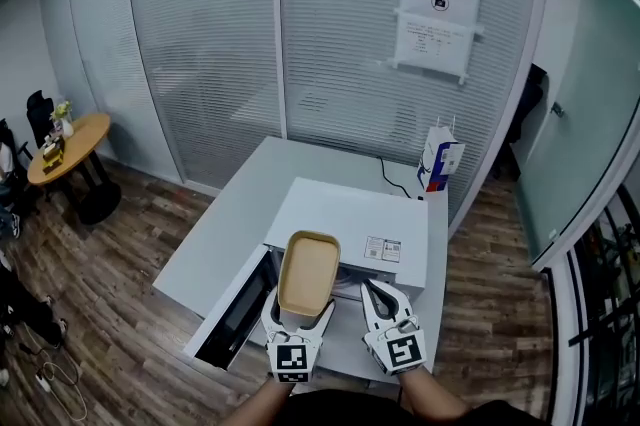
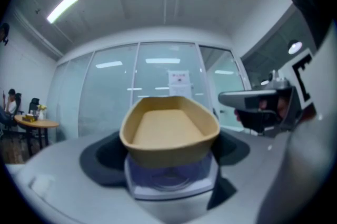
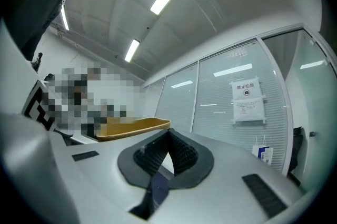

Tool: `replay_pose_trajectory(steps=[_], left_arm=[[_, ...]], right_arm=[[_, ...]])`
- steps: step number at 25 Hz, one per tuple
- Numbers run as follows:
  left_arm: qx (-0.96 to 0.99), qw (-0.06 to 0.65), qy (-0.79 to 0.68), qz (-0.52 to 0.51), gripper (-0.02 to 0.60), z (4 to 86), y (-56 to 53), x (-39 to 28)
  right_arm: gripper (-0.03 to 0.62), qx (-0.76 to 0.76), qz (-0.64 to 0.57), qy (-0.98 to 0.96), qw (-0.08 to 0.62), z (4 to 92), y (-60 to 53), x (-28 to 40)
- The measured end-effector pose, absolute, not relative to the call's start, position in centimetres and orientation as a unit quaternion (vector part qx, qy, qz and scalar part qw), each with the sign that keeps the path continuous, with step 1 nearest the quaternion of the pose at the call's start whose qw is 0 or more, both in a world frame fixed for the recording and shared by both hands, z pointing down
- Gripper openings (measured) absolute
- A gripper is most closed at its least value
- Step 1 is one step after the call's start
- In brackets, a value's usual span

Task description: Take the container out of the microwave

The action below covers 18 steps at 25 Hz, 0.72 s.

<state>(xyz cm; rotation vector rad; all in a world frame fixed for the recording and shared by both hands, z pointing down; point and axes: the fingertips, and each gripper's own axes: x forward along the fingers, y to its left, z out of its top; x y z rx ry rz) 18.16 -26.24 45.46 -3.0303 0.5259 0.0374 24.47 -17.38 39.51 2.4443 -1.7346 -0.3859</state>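
A tan oblong container (image 1: 307, 271) hangs in the air in front of the white microwave (image 1: 350, 219), held level above the open door (image 1: 238, 311). My left gripper (image 1: 300, 312) is shut on its near end, one jaw on each side. In the left gripper view the container (image 2: 168, 128) fills the middle between the jaws of the left gripper (image 2: 169, 165) and looks empty. My right gripper (image 1: 378, 289) floats just to the right of it, apart from it, shut with nothing in it. In the right gripper view the pads of the right gripper (image 3: 168, 136) meet at the tip, with the container (image 3: 131, 127) to the left.
The microwave stands on a white table (image 1: 250, 204) against a glass wall with blinds and a posted sign (image 1: 437, 19). A blue and white carton (image 1: 440, 159) stands behind it at the right. A round wooden table (image 1: 70, 144) is far left on the wood floor.
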Motion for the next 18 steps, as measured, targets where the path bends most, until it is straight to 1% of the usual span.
replay_pose_trajectory(steps=[18], left_arm=[[-0.986, 0.016, 0.166, 0.011, 0.488, 46.2, -26.1, 19.1]], right_arm=[[-0.002, 0.8, -0.123, -0.583, 0.065, 40.4, -17.7, 25.3]])
